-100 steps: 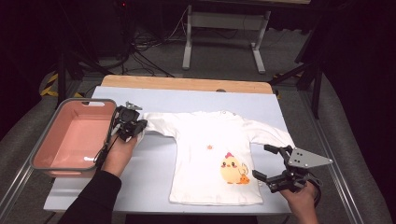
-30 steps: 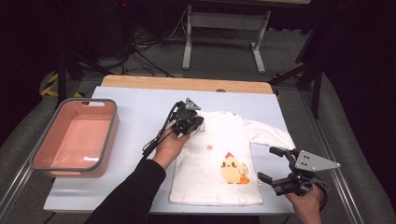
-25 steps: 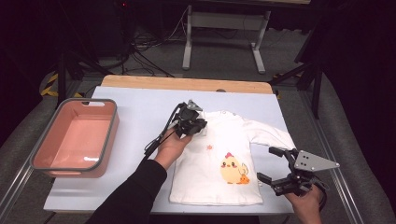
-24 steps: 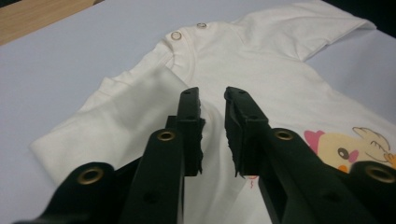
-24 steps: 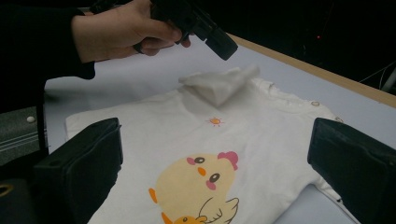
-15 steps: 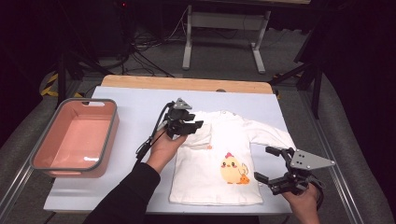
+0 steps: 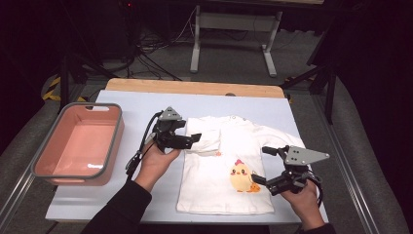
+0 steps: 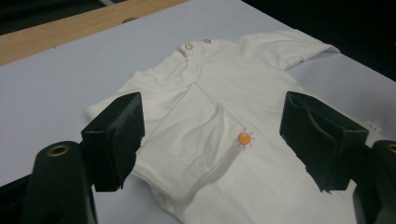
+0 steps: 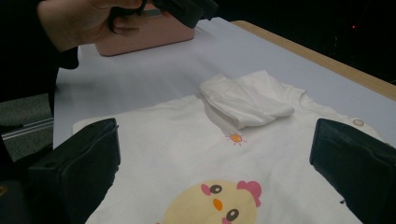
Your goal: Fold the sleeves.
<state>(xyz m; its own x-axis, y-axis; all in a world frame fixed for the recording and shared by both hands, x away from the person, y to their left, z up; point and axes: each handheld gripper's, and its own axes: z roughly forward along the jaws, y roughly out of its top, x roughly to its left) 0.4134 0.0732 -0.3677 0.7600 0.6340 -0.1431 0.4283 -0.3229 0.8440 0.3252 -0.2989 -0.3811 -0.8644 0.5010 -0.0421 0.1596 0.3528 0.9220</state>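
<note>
A white baby shirt [image 7: 229, 161] with a yellow chick print [image 7: 241, 176] lies flat on the pale table. Its left sleeve [image 7: 207, 141] is folded over onto the chest. My left gripper [image 7: 187, 131] hovers at the shirt's left edge, just left of that sleeve; its jaws have just been opening and nothing is between them. In the left gripper view the folded sleeve [image 8: 187, 140] lies on the shirt [image 8: 243, 84] beyond the open gripper [image 8: 217, 135]. My right gripper [image 7: 260, 165] stands open at the shirt's right side, near the chick [image 9: 219, 200], holding nothing.
A pink tray [image 7: 78, 146] with a grey rim sits at the table's left end. A wooden strip [image 7: 195, 87] runs along the far edge. The shirt's right sleeve [image 7: 285, 141] lies spread out toward the right edge of the table.
The left gripper carried the sleeve rightward onto the shirt's chest, opened, and has drawn back to the left. The right gripper has shifted slightly left, still open.
</note>
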